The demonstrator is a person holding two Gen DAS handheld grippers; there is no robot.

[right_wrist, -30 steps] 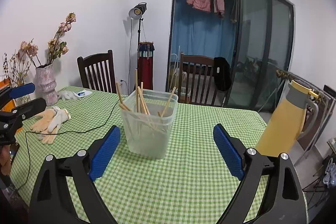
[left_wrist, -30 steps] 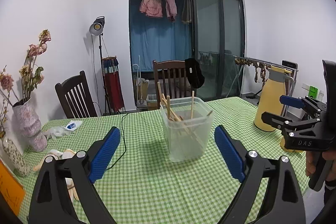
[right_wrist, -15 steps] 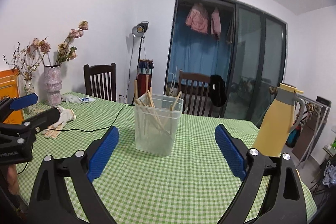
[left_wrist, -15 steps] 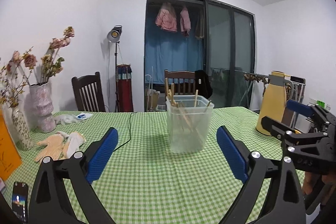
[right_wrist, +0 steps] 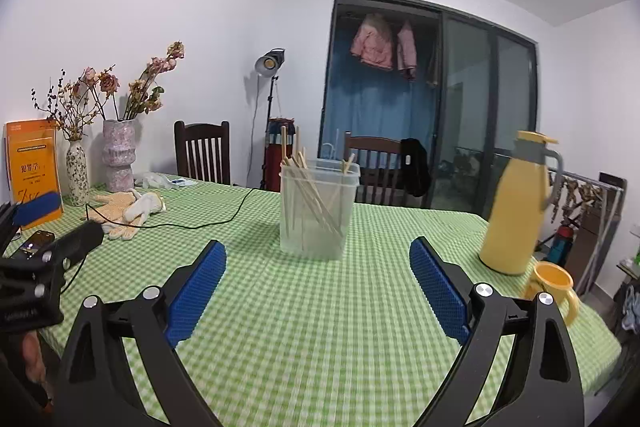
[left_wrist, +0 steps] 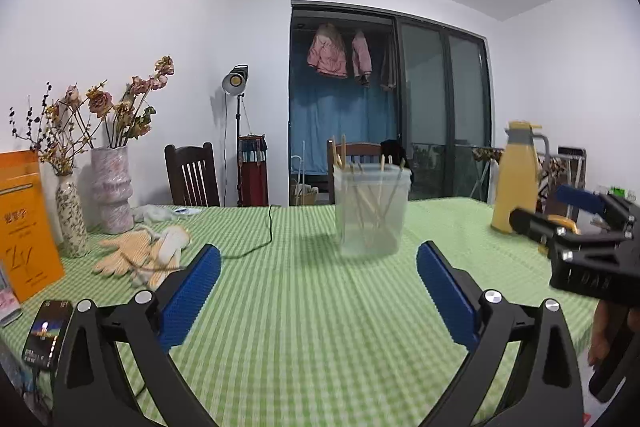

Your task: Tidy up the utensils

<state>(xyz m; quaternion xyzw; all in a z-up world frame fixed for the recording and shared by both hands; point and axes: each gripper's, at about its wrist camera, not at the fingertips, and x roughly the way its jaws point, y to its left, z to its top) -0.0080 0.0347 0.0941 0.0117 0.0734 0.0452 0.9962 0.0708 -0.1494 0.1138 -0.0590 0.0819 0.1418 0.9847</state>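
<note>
the wooden chopsticks (right_wrist: 310,193) stand loose and criss-crossed in a clear plastic container (right_wrist: 316,209) near the middle of the green checked surface (right_wrist: 320,307), their tips leaning past the rim at different angles. they look thin, stiff and very light, smooth enough to roll or slip, so each is probably best pinched on the bare upper length above the rim, across its width, and drawn out along its own lean. the container itself seems light and thin-walled and may tip or slide if a stick drags on it; steadying it low on the wall would help. the left claw (left_wrist: 318,289) has just been opening and its blue pads stand wide apart with nothing between them; the right claw (right_wrist: 318,285) is likewise spread and empty. both are short of the container. a yellow thermos jug (right_wrist: 516,207) and a yellow cup (right_wrist: 554,285) stand off to the right, well apart from it.
</note>
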